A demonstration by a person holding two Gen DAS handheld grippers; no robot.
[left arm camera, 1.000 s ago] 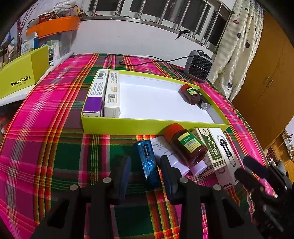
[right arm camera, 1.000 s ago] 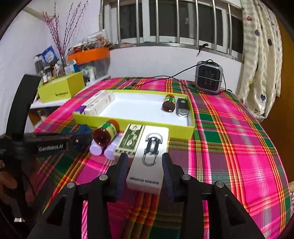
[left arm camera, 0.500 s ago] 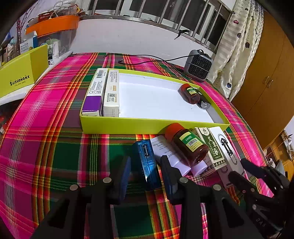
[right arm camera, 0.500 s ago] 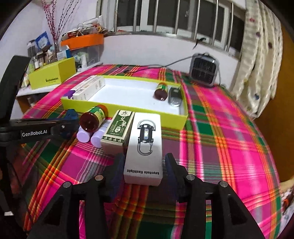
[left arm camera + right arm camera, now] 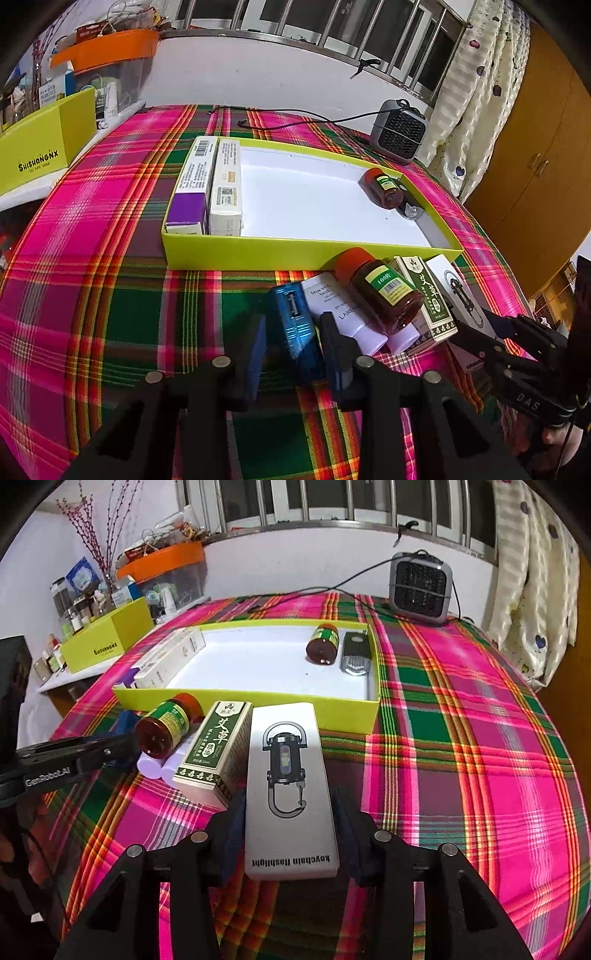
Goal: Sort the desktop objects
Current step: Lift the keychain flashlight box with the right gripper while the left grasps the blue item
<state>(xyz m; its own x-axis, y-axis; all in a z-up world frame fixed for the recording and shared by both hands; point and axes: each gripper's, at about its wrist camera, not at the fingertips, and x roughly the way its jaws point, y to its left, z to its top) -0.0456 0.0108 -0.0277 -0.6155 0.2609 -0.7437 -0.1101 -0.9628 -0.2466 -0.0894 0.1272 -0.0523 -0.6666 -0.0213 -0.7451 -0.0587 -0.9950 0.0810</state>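
A lime-green tray [image 5: 258, 254] [image 5: 258, 698] holds two long boxes [image 5: 207, 181], a small brown bottle [image 5: 384, 186] [image 5: 323, 644] and a silver flashlight [image 5: 354, 655]. In front of it lie a blue device [image 5: 295, 328], white tubes [image 5: 343, 314], a brown bottle with orange cap [image 5: 380, 290] [image 5: 166, 727], a green box [image 5: 216, 747] and a white keychain-flashlight box [image 5: 290, 786]. My left gripper [image 5: 293, 354] is open around the blue device. My right gripper [image 5: 290, 827] is open, its fingers on either side of the white box.
A grey mini heater [image 5: 421, 587] with its cord stands at the table's back right. A lime box [image 5: 40, 147] and shelf clutter sit off the left edge. The plaid cloth [image 5: 461, 738] covers the table; a curtain and wooden cabinet are on the right.
My right gripper has moved forward so the white box now sits deeper between its fingers. My left gripper stays around the blue device, hardly moved.
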